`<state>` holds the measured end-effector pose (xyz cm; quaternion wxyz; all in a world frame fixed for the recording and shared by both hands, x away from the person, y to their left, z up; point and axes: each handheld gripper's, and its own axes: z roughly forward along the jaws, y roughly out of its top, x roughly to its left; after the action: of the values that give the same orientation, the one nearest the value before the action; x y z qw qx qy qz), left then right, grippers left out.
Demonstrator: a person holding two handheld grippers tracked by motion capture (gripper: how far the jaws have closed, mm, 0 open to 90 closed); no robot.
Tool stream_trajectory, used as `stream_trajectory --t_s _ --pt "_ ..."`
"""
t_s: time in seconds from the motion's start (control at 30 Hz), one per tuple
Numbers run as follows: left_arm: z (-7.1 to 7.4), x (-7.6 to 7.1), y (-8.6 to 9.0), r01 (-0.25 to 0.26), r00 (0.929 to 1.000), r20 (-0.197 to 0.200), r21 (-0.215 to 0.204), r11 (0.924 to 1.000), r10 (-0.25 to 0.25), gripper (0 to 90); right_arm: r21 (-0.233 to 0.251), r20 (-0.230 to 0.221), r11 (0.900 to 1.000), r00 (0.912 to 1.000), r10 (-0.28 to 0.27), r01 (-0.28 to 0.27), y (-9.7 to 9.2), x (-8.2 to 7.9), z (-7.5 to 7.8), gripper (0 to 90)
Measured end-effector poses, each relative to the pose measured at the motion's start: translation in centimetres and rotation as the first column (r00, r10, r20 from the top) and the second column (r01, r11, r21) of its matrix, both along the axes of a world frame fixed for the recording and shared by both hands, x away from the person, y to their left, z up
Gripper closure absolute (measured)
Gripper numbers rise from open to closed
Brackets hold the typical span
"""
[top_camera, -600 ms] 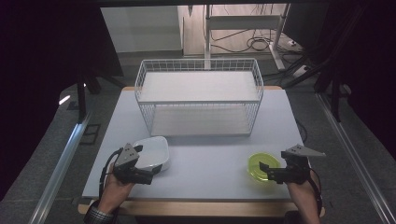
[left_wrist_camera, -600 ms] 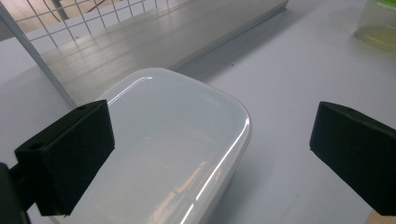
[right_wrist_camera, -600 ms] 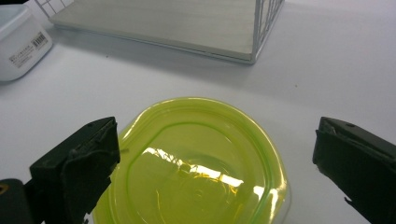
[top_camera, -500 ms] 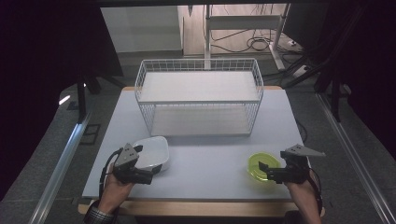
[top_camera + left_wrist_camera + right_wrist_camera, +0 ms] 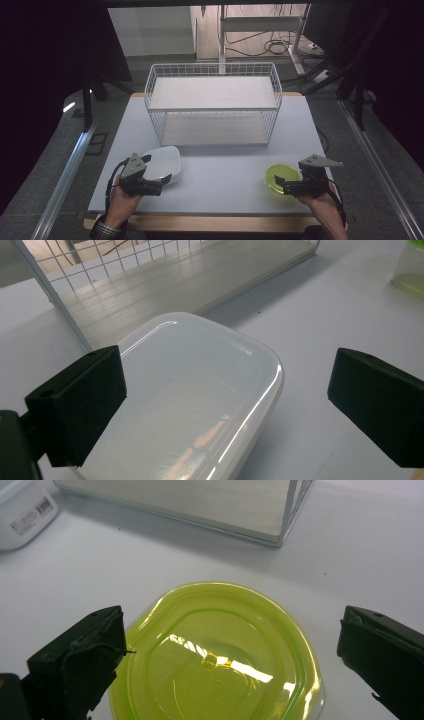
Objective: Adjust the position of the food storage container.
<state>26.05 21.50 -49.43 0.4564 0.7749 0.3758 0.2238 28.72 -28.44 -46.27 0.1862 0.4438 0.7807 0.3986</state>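
A white rounded-rectangular container (image 5: pixel 166 161) lies at the table's front left. My left gripper (image 5: pixel 156 172) is at its near edge, and in the left gripper view the container (image 5: pixel 200 390) sits between and beyond the wide-apart black pads (image 5: pixel 80 405) without touching them. A yellow-green translucent round container (image 5: pixel 282 177) rests at the front right. My right gripper (image 5: pixel 281 184) points at it from the right. In the right gripper view the round container (image 5: pixel 215 655) lies between the spread fingers (image 5: pixel 82 660), clear of both.
A white wire basket rack (image 5: pixel 212 107) with a pale shelf stands at the back middle of the white table (image 5: pixel 225 165). Its lower shelf (image 5: pixel 150 285) and its corner (image 5: pixel 285 515) are close ahead of both grippers. Cables lie on the floor beyond.
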Motion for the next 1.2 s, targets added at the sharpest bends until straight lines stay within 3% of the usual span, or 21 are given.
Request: stream_trajectory --t_s 0.17,0.23,0.3,0.33,0.37,0.4,0.5,0.57,0.6,0.77,0.93,1.2 --pt "0.0 0.0 -0.1 -0.006 1.0 0.004 0.009 0.9999 0.006 2.3 0.041 -0.008 0.9992 1.0 0.005 -0.005 0.3 -0.1 0.2 3.0" --pt "0.0 0.0 -0.1 -0.008 1.0 0.005 0.009 0.9999 0.008 2.2 0.029 -0.021 0.9995 0.9997 0.015 -0.015 0.7 -0.2 0.4 17.2" --pt "0.0 0.0 -0.1 -0.009 0.9999 0.006 0.007 0.9999 0.009 2.2 0.025 -0.024 0.9996 0.9997 0.01 -0.009 0.8 -0.2 0.5 21.6" --pt "0.0 0.0 0.0 -0.01 0.9999 0.006 0.003 0.9999 0.01 2.2 0.025 -0.028 0.9996 0.9995 0.013 -0.012 1.1 -0.3 0.6 32.1" --pt "0.0 0.0 0.0 -0.01 0.9999 0.006 0.003 0.9999 0.01 2.2 0.019 -0.022 0.9995 0.9995 0.024 -0.024 1.2 -0.3 0.7 37.0" --pt "0.0 0.0 0.0 -0.01 0.9999 0.006 0.003 0.9999 0.01 2.3 0.019 -0.022 0.9995 0.9995 0.024 -0.024 1.2 -0.3 0.7 37.0" --pt "0.0 0.0 -0.1 -0.008 0.9999 0.006 0.005 1.0 0.008 2.2 -0.004 -0.016 0.9971 0.997 0.076 -0.076 2.0 -0.3 1.0 58.0" --pt "0.0 0.0 -0.1 -0.007 1.0 0.006 0.006 1.0 0.007 2.3 -0.012 -0.02 0.9956 0.9955 0.093 -0.093 2.3 -0.3 1.1 62.4" --pt "0.0 0.0 -0.1 -0.006 1.0 0.007 0.01 0.9999 0.006 2.3 -0.027 -0.023 0.9927 0.9929 0.117 -0.118 2.8 -0.3 1.1 68.9" --pt "0.0 0.0 -0.2 -0.006 1.0 0.008 0.012 0.9999 0.006 2.3 -0.022 -0.044 0.9832 0.9827 0.18 -0.181 3.9 0.1 1.3 82.6" --pt "0.0 0.0 -0.2 -0.006 1.0 0.007 0.011 0.9999 0.006 2.4 -0.032 -0.055 0.9727 0.9722 0.228 -0.23 5.0 0.6 1.1 89.8" --pt "-0.1 0.1 -0.3 -0.004 1.0 0.005 0.013 0.9999 0.004 2.5 -0.055 -0.076 0.9692 0.9689 0.236 -0.24 6.3 1.2 0.0 89.9"
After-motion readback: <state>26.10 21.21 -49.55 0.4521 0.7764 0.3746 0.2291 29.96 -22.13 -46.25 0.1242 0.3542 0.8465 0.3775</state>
